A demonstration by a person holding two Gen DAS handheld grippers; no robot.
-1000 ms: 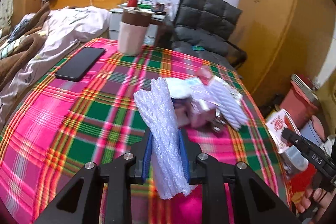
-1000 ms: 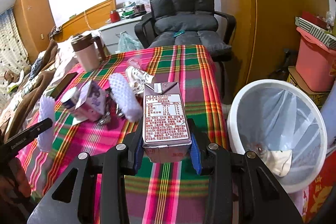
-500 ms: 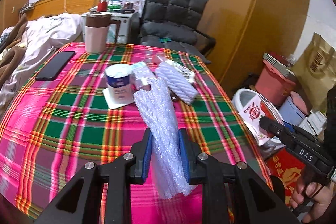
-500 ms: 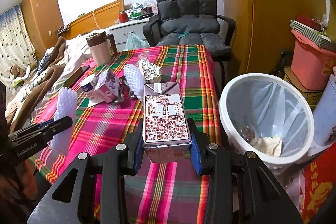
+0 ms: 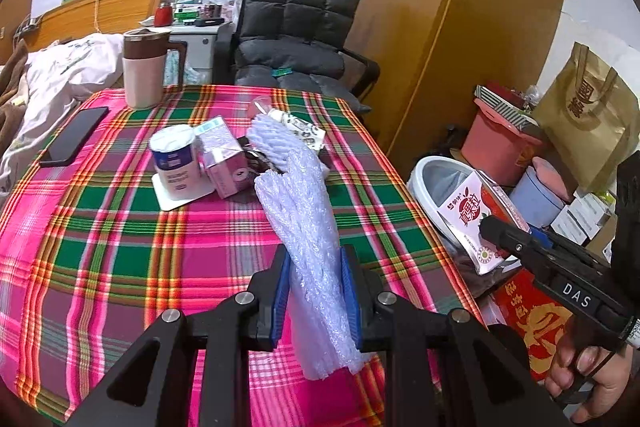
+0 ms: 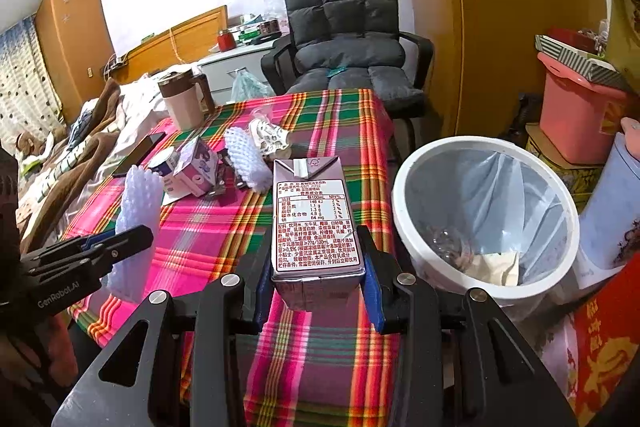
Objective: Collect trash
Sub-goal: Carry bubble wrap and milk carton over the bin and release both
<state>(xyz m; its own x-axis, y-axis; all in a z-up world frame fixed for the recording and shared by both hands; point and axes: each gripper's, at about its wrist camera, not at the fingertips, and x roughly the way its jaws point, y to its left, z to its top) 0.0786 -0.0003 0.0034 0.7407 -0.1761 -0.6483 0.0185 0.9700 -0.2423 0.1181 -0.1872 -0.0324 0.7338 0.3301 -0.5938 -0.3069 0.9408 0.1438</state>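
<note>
My left gripper [image 5: 316, 291] is shut on a white foam fruit net [image 5: 308, 227], held above the plaid table [image 5: 120, 247]. My right gripper [image 6: 318, 271] is shut on a purple drink carton [image 6: 316, 223], near the table's right edge and just left of the white trash bin [image 6: 404, 211]. In the left wrist view the carton [image 5: 472, 215] shows in front of the bin [image 5: 424, 171], gripped by the right gripper [image 5: 504, 237]. The right wrist view shows the foam net [image 6: 136, 211] in the left gripper [image 6: 132, 239]. More trash lies mid-table: a second foam net [image 5: 276, 143], a pink carton [image 5: 224, 163] and a crumpled wrapper [image 5: 300, 125].
A white cup [image 5: 174, 163] on a coaster, a phone [image 5: 74, 143] and a jug [image 5: 144, 69] also stand on the table. A grey chair [image 5: 296, 43] is behind it, a bed [image 5: 52, 79] to the left. Pink and blue containers [image 6: 580, 115] and boxes crowd the floor by the bin.
Both hands have drawn back from the table's middle and swung rightward. The bin now looms larger in the right wrist view. Both grips are unchanged.
</note>
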